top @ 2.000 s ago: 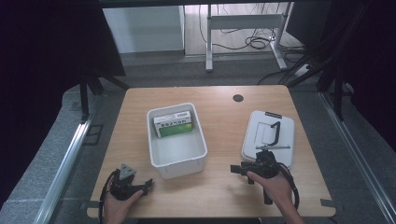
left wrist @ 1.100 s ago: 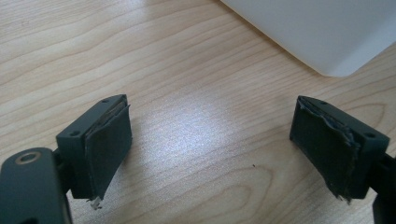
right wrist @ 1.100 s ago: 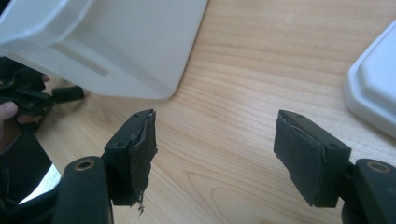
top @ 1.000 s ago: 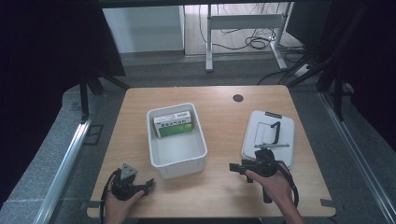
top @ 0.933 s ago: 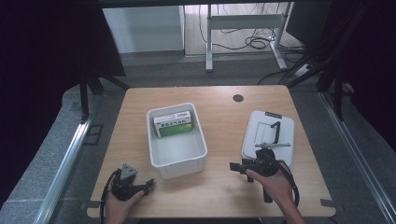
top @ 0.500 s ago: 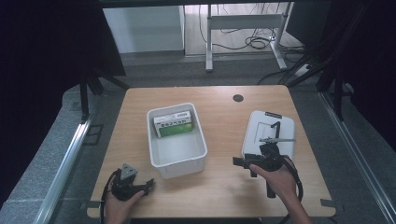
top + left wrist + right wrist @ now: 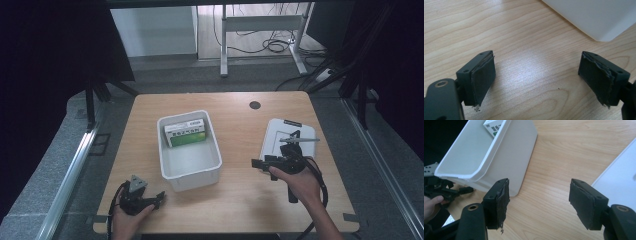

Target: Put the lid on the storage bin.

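Observation:
A white plastic bin (image 7: pixel 215 165) stands mid-table with a green and white box (image 7: pixel 185 134) lying at its far end. My left gripper (image 7: pixel 157 200) rests near the table's front left, open, with bare wood between its pads (image 7: pixel 484 75). A corner of the bin (image 7: pixel 599 17) lies just ahead of it. My right gripper (image 7: pixel 262 167) hovers right of the bin, open and pointing at the bin's side wall (image 7: pixel 516 162). Nothing sits between its jaws. The box (image 7: pixel 494 126) peeks over the rim.
A flat white lid (image 7: pixel 280 135) with dark markings lies at the right, under the right hand. Its edge (image 7: pixel 619 182) is close to the right jaw. A round dark hole (image 7: pixel 255 105) sits near the table's far edge. The other hand (image 7: pixel 431 202) is beyond the bin.
The right hand and its gripper have shifted a little farther up the table beside the lid. The left gripper, bin and box have stayed put.

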Demonstrator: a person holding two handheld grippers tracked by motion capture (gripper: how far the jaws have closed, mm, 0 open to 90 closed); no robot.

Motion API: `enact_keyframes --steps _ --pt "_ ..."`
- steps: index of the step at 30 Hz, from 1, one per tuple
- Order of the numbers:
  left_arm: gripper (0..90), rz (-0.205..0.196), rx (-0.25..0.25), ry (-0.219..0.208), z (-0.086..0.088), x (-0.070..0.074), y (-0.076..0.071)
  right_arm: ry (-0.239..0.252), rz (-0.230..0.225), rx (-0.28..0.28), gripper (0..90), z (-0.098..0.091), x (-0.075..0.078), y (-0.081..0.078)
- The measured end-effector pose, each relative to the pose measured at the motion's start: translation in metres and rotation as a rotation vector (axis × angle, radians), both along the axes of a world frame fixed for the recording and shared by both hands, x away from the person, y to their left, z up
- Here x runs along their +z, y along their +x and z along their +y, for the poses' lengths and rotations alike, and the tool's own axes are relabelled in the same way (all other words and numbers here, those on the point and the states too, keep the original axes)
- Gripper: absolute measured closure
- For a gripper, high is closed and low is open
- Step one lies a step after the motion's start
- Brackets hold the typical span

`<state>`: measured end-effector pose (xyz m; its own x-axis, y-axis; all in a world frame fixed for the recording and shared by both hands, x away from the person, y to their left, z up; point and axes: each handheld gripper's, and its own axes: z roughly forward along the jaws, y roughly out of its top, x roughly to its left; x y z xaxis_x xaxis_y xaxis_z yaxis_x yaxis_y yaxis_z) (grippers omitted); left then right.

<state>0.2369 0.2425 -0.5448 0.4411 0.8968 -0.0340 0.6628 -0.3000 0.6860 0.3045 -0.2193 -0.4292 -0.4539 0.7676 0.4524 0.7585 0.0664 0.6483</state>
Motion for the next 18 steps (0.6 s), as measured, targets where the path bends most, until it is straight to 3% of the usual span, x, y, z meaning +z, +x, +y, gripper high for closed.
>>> enact_keyframes --steps 9,18 --pt "14.3 -0.003 -0.001 0.001 0.0 0.0 0.0 -0.006 0.002 -0.028 33.6 -0.008 0.01 0.005" --pt "14.3 -0.001 -0.006 0.003 0.001 0.0 -0.001 -0.01 0.016 -0.083 34.0 -0.023 0.02 0.02"
